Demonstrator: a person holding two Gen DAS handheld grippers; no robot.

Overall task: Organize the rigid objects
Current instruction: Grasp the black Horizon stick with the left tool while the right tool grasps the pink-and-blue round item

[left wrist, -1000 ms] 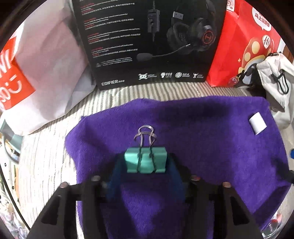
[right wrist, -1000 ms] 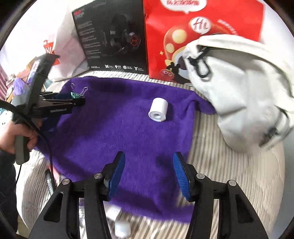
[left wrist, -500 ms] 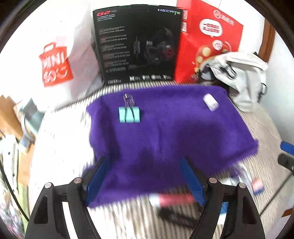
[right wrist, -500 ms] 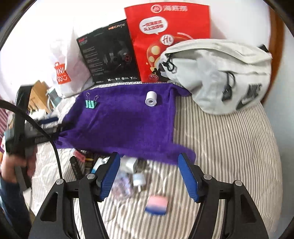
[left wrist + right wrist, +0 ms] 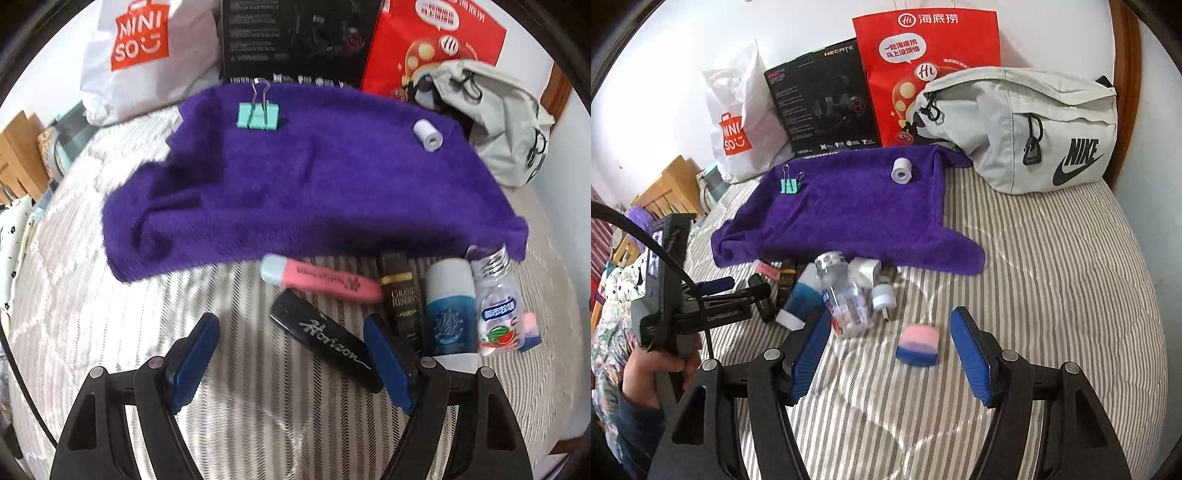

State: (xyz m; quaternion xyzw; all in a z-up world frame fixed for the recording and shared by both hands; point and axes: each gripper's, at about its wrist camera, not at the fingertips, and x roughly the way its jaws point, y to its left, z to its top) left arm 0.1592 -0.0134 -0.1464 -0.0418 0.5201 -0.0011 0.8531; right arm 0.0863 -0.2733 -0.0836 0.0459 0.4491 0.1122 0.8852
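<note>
Rigid objects still crowd the striped bedcover below the fuzzy purple towel, where only a mint-green metal binder clip and a small white paper roll sit, well apart, near the far edge. Loose pile, front of towel: pink highlighter w/ pale cap, glossy black "Horizon" pen-shaped case, dark tube w/ gold band, white-and-blue roll-on bottle, clear plastic screw-neck bottle, white wall-plug adapter, pink-and-blue block eraser lying apart on the right.

Risks as you go in: black case lies diagonally, its near end touching or just beside the left gripper's right pad, and the highlighter rests across its far end, so a close w/o squaring up could pinch it off-centre, let the slick shell twist out, and knock the highlighter or dark tube. Round bottles beside it look ready to roll on the soft quilt if nudged. Left view is motion-blurred, so exact contact can't be confirmed.

Your left gripper is spread wide, holding nothing, jaws straddling bare bedcover and the case's near end. Your right gripper is equally wide and empty, hovering w/ the eraser between its pads, clear of both; its left pad is just beside the clear bottle
</note>
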